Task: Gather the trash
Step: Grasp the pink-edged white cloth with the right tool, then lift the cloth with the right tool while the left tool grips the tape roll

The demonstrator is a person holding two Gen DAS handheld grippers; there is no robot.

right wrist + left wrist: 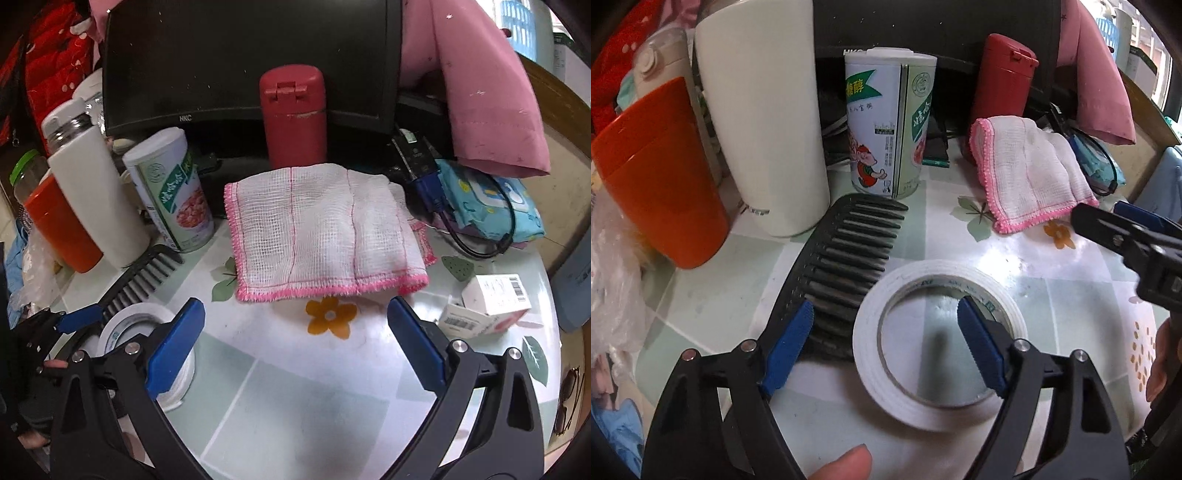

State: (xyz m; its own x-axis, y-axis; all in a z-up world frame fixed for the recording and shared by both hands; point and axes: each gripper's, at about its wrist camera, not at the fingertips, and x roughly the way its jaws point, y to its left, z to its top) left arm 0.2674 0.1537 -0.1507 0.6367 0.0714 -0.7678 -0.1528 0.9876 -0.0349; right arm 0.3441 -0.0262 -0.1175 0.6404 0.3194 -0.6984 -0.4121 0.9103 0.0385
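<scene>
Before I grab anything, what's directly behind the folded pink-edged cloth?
A red bottle stands upright right behind the cloth, and a dark monitor stands behind that. The cloth hides the bottle's base and whatever lies under the cloth.

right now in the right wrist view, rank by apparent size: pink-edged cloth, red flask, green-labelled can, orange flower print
1. pink-edged cloth
2. red flask and green-labelled can: look alike, and the can sits nearer, so unranked
3. orange flower print

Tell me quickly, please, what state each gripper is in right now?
Left gripper: open, one finger inside the tape roll, not gripping it.
Right gripper: open, holding nothing.
</scene>
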